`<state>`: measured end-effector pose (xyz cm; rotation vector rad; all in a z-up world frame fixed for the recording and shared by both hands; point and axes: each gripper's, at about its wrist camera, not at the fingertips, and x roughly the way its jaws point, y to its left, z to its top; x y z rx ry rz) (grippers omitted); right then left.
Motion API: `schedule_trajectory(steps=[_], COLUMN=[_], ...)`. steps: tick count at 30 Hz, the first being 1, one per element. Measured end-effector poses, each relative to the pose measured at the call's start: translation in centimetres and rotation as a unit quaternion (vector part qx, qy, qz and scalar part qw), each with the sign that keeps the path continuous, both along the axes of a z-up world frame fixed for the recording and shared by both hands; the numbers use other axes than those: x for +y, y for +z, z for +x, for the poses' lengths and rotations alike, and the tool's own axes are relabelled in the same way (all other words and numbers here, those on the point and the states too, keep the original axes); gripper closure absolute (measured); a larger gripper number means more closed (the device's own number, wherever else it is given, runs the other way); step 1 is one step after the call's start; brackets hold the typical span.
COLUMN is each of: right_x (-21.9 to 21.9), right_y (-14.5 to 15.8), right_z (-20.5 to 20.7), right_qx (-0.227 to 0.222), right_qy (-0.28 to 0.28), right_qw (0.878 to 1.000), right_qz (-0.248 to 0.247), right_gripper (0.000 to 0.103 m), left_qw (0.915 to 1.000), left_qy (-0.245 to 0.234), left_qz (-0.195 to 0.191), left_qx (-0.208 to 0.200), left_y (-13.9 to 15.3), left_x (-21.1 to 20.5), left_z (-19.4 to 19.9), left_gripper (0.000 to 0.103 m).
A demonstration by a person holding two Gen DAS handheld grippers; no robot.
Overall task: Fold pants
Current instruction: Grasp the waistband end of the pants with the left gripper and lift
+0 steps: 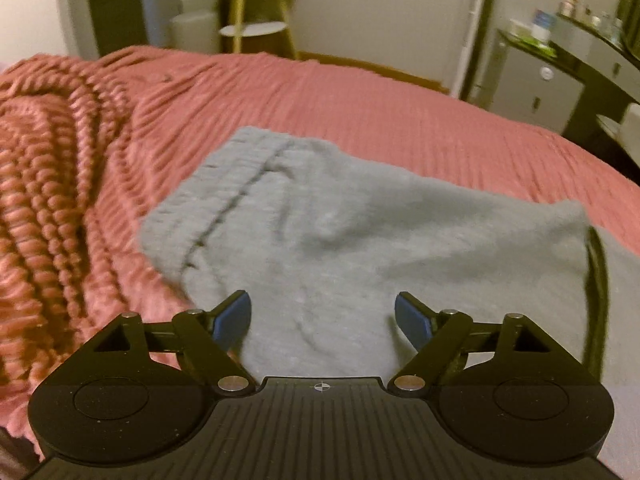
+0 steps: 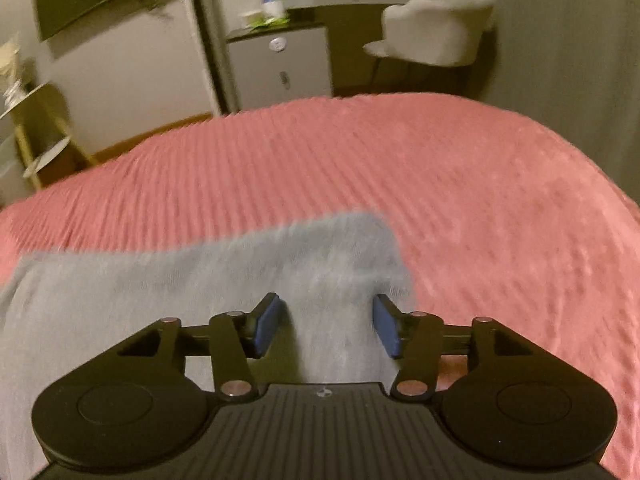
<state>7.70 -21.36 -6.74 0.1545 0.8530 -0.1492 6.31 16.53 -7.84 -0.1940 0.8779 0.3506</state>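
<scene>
Grey sweatpants [image 1: 340, 220] lie folded on a pink ribbed bedspread [image 1: 400, 120], the elastic waistband [image 1: 208, 200] toward the far left. My left gripper [image 1: 323, 316] hovers over the near part of the pants, open wide, with nothing pinched between its blue pads. In the right wrist view the pants [image 2: 160, 288] fill the lower left, their far corner reaching the middle of the bedspread [image 2: 400, 180]. My right gripper [image 2: 328, 326] is open above that corner; the cloth shows through the gap and the pads do not press on it.
A chunky pink knit blanket [image 1: 48, 200] is bunched at the bed's left. Beyond the bed stand a wooden shelf stand [image 1: 252, 28], a white cabinet [image 2: 280, 64] with items on top, and a pale upholstered chair [image 2: 436, 28] at a desk.
</scene>
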Motion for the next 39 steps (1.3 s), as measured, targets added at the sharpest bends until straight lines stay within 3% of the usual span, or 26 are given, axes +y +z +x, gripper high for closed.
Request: schedule_trajectory(steps=[4,6,8,10,14,18,24,31,34,39], right_x=[2.9,3.5,3.8,4.6,6.8,6.2,5.8,6.9,6.7,6.7], right_y=[0.2,1.0,1.6,1.9,0.9,0.6,0.6,0.6,0.7,0.5], right_z=[-5.3,-7.2,-8.2,-8.5,-8.0,-7.7,-9.1,-8.6,-8.6,-8.5], right_qx=[-0.010,-0.017,-0.022,-0.032,-0.004,-0.001,0.000,0.009,0.009,0.011], right_qy=[0.034,0.042,0.050,0.062,0.086,0.071,0.052,0.059,0.059,0.062], right_qw=[0.998,0.999,0.995,0.988,0.988,0.988,0.987,0.989,0.989,0.989], right_qz=[-0.046,-0.002,0.082,0.138,0.130,0.137,0.155,0.132,0.133,0.135], right_gripper=[0.038,0.030,0.027,0.019,0.014,0.013,0.013,0.012,0.011,0.008], left_qw=[0.9988,0.9966,0.9937,0.9914,0.9873,0.9711,0.9499,0.9360,0.9266,0.9074], left_qy=[0.005,0.003,0.007,0.015,0.050,0.058,0.075,0.078,0.081,0.103], left_qz=[-0.045,-0.077,-0.107,-0.126,-0.151,-0.230,-0.301,-0.338,-0.359,-0.398], left_qx=[-0.020,-0.030,-0.035,-0.031,-0.005,-0.021,-0.038,-0.059,-0.078,-0.088], left_y=[0.6,0.5,0.3,0.0,-1.2,-2.4,-3.7,-5.0,-5.7,-7.5], left_x=[2.3,3.4,4.4,5.2,7.0,9.4,11.4,12.9,13.8,15.0], left_z=[-0.9,-1.7,-2.4,-2.9,-3.0,-2.9,-2.8,-2.0,-1.8,-1.9], left_gripper=[0.017,0.017,0.017,0.008,0.007,0.009,0.015,0.031,0.036,0.036])
